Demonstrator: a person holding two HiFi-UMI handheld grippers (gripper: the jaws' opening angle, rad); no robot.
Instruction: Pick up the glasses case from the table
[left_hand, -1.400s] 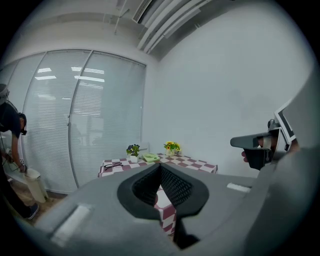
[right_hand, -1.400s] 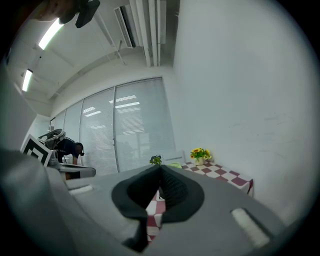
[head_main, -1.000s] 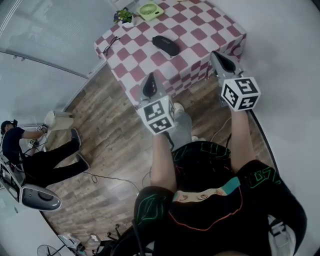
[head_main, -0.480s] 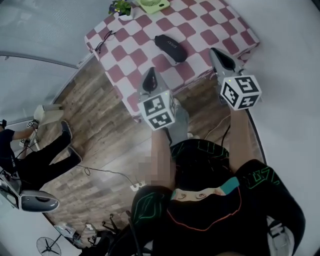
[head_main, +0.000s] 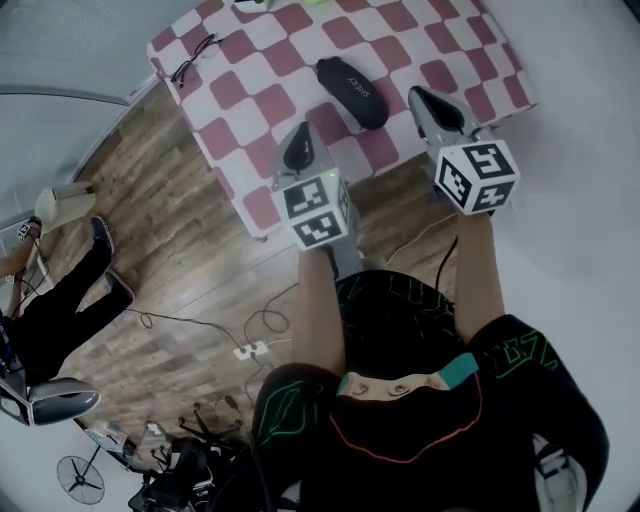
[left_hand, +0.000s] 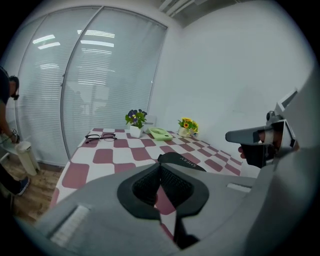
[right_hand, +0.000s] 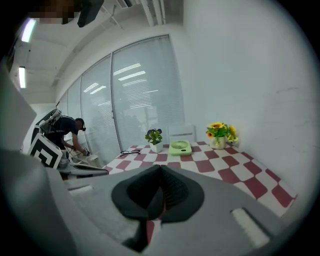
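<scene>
The black glasses case (head_main: 352, 92) lies on the red-and-white checked table (head_main: 250, 120), slightly ahead of and between both grippers. My left gripper (head_main: 302, 132) reaches over the table's near edge, left of the case, jaws shut and empty. In the left gripper view the case (left_hand: 182, 161) shows just past the shut left gripper (left_hand: 161, 168). My right gripper (head_main: 418, 95) hovers just right of the case, also shut on nothing. The right gripper view has the right gripper (right_hand: 160, 170) closed, and the case is hidden there.
Black-framed glasses (head_main: 190, 60) lie at the table's far left. A potted plant (left_hand: 135, 122), a green fan (left_hand: 160, 133) and sunflowers (left_hand: 187, 126) stand along the far side. A person (head_main: 60, 300) and cables (head_main: 250, 350) are on the wood floor to the left.
Both grippers have moved forward and lower, from short of the table to over its near edge. The case now lies much closer, between their tips. Both stayed shut.
</scene>
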